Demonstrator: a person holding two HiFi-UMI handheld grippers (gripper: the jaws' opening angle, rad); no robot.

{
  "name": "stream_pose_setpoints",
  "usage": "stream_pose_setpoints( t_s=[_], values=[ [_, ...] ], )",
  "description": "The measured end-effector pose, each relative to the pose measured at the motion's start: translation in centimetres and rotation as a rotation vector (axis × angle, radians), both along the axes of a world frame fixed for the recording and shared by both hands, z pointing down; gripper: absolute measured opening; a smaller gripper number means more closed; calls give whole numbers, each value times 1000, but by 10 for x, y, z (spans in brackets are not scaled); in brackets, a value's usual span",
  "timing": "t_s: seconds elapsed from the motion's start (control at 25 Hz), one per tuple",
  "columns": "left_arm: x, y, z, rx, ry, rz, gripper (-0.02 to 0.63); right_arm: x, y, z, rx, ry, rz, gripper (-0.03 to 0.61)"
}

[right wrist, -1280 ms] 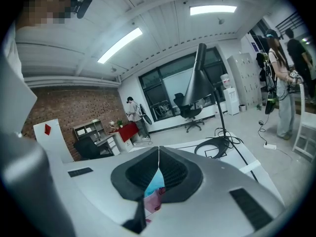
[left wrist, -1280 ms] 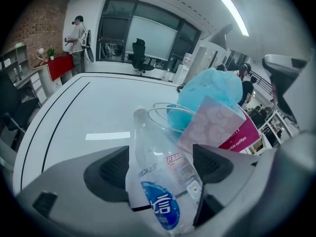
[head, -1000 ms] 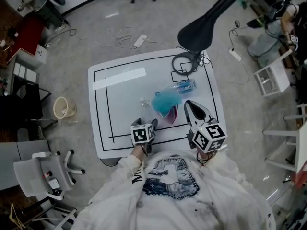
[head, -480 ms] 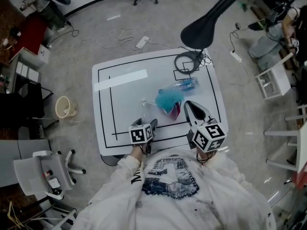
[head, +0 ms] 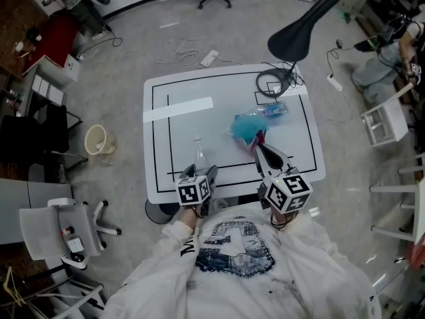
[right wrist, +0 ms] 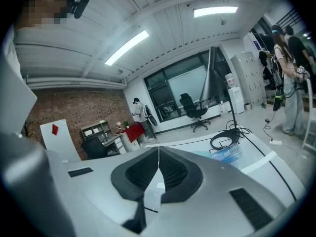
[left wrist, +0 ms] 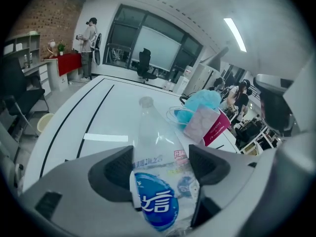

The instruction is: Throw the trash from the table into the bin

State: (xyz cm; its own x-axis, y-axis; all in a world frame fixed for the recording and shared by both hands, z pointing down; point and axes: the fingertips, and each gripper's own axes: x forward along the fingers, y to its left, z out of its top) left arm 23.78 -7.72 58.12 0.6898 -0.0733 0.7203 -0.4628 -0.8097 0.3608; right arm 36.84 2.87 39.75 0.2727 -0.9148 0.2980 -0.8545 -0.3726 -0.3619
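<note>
A clear plastic bottle (left wrist: 155, 181) with a blue label sits between the jaws of my left gripper (left wrist: 160, 164), which is shut on its body. In the head view the bottle (head: 198, 153) points away from the left gripper (head: 198, 173) over the white table's (head: 199, 92) front part. On the table's right side lie a blue bag (head: 248, 125), a pink packet (head: 258, 138) and a second bottle (head: 273, 109). My right gripper (head: 260, 147) is shut and empty, its tip just in front of the pink packet. The jaws meet in the right gripper view (right wrist: 159, 154). The bin (head: 98, 140) stands on the floor left of the table.
A black lamp (head: 302, 25) leans over the table's far right corner above a coiled cable (head: 271, 82). A white tape strip (head: 178, 109) lies on the table's left half. An office chair (head: 63, 228) stands at the near left, and white racks (head: 385, 121) at the right.
My left gripper has carried the bottle leftward, away from the blue bag. The right gripper's tip has closed in on the pink packet. The head camera has shifted too.
</note>
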Motion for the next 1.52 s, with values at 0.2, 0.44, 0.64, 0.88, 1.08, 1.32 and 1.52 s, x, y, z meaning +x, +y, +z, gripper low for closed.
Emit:
stream_pose_setpoints(
  t_s=[0.2, 0.44, 0.64, 0.88, 1.08, 1.32, 1.52],
  values=[
    [-32, 5, 0, 0, 4, -20, 354, -30, 6, 4, -16, 1, -18, 21],
    [-40, 18, -8, 15, 51, -31, 354, -46, 22, 10, -61, -4, -29, 21],
    [-42, 28, -22, 39, 76, -38, 354, -57, 26, 7, -69, 2, -72, 21],
    [-39, 42, -38, 74, 81, -65, 354, -52, 35, 0, -32, 2, -116, 21],
    [-35, 59, -71, 119, 104, -129, 354, -36, 49, -13, 1, 10, -154, 21],
    [-30, 87, -104, 203, 138, -167, 354, -33, 62, -20, 49, 12, -232, 21],
    [-39, 109, -111, 240, 131, -241, 354, -35, 75, -11, 61, -19, -304, 21]
  ],
)
